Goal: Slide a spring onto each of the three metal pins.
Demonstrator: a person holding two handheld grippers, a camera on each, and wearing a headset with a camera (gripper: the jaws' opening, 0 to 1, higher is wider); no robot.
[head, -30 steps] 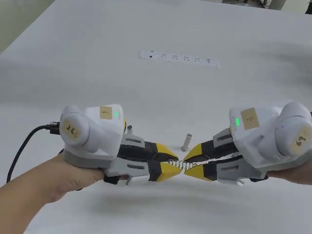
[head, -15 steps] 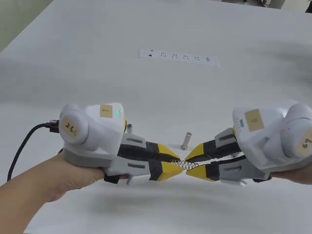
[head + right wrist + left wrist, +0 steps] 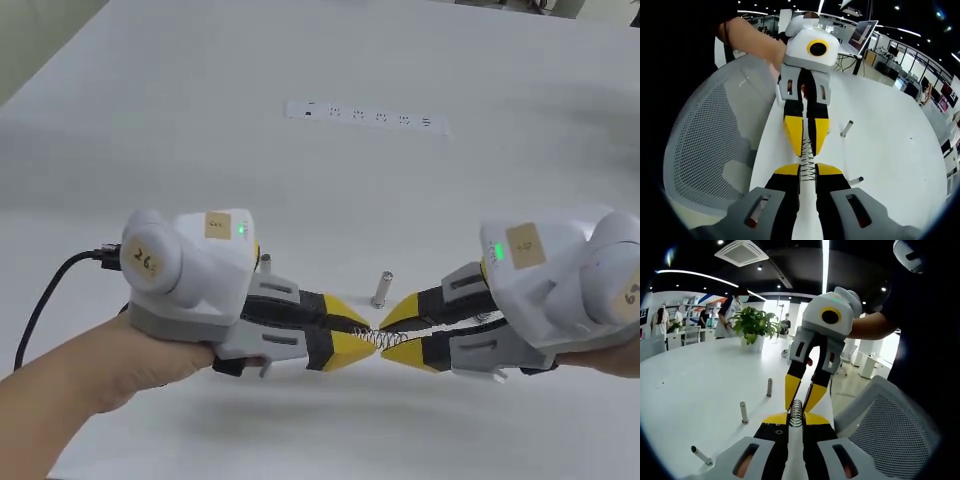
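A thin coiled steel spring (image 3: 380,340) hangs in the air just on the person's side of a short upright grey metal pin (image 3: 381,290). It is held end to end between two grippers above the white desk (image 3: 300,190).

The left gripper (image 3: 360,335), white-bodied with black fingers and yellow tips, reaches in from the left of that pin. Its fingers are pressed onto one end of the spring. The right gripper (image 3: 392,337), of the same make, comes in from the right of the pin, and its fingers pinch the other end. The two sets of yellow tips nearly meet in front of the pin, with only a few coils showing between them. The right gripper view shows those coils running straight from one pair of tips to the other.

A second metal pin (image 3: 265,265) stands to the left of the first, just behind the left gripper's body. A white power strip (image 3: 365,117) lies well beyond the pin on the far side of the desk.
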